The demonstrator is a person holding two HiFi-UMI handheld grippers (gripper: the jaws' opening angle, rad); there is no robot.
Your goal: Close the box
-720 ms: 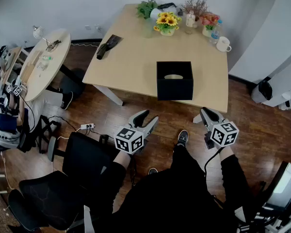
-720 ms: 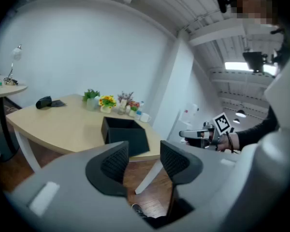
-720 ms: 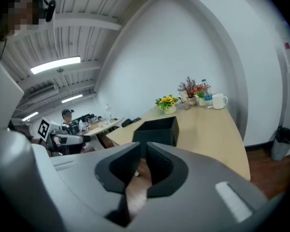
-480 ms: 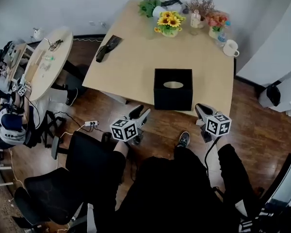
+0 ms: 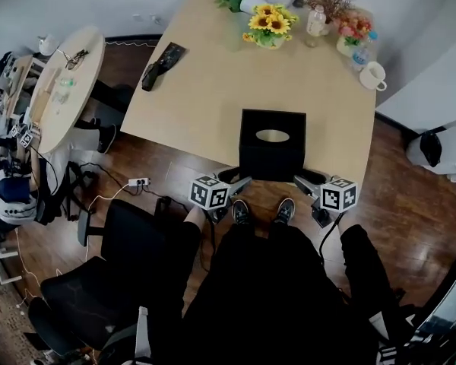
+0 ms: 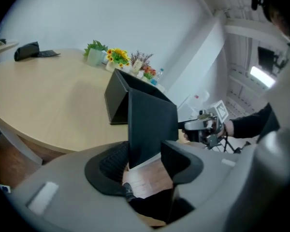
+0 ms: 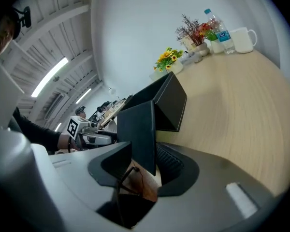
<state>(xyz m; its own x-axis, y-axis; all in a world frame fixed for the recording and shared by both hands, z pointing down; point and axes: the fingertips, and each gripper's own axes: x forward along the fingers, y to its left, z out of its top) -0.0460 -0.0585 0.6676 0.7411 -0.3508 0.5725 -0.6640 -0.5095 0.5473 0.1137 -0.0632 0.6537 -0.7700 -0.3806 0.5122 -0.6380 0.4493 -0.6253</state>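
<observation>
The black box (image 5: 270, 164) stands at the near edge of the wooden table (image 5: 213, 90), its top open onto a pale oval inside. My left gripper (image 5: 239, 179) is at the box's near left corner and my right gripper (image 5: 302, 179) at its near right corner. In the left gripper view an upright black flap (image 6: 152, 124) stands between the jaws of the left gripper (image 6: 145, 153); its pads do not visibly press. In the right gripper view the same flap (image 7: 137, 129) runs between the wide-set jaws of the right gripper (image 7: 142, 158). Each gripper shows in the other's view.
Sunflowers (image 5: 270, 25), other plants, a bottle and a white mug (image 5: 374, 74) line the table's far edge. A black pouch (image 5: 158, 63) lies at its left edge. A round side table (image 5: 64, 90) and a black office chair (image 5: 129, 242) stand to my left.
The person has stepped up to the table. Both grippers have moved forward from over the floor to the box's near corners, and the box now sits closer in view.
</observation>
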